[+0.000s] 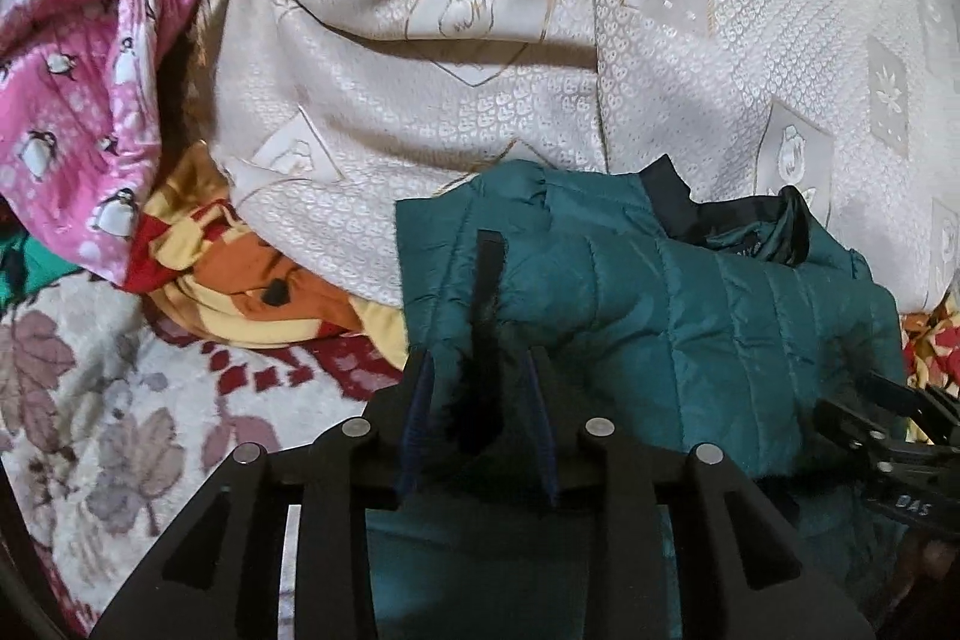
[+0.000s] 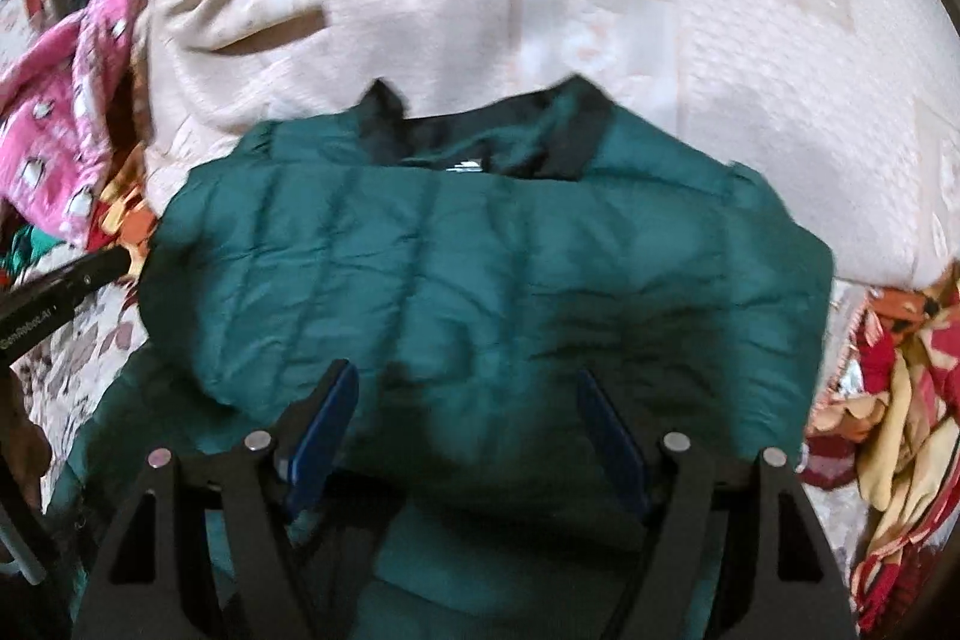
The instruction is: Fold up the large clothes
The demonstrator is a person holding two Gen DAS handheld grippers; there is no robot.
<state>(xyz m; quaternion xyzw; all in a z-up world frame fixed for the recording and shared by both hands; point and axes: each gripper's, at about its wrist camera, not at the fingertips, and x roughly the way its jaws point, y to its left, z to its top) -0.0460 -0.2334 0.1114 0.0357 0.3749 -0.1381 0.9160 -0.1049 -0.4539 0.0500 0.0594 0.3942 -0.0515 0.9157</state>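
I've got the left gripper (image 1: 480, 388) pinched on the teal jacket (image 1: 660, 316) edge at lower centre to carry the fold, right gripper (image 2: 465, 421) wide open and empty above it, cream bedspread (image 1: 480, 40) behind.

The left gripper (image 1: 480, 376) has its two blue fingers close together, pinching dark cloth. The right gripper (image 2: 465, 388) has its fingers spread wide apart, pointing toward 12 o'clock, holding nothing.
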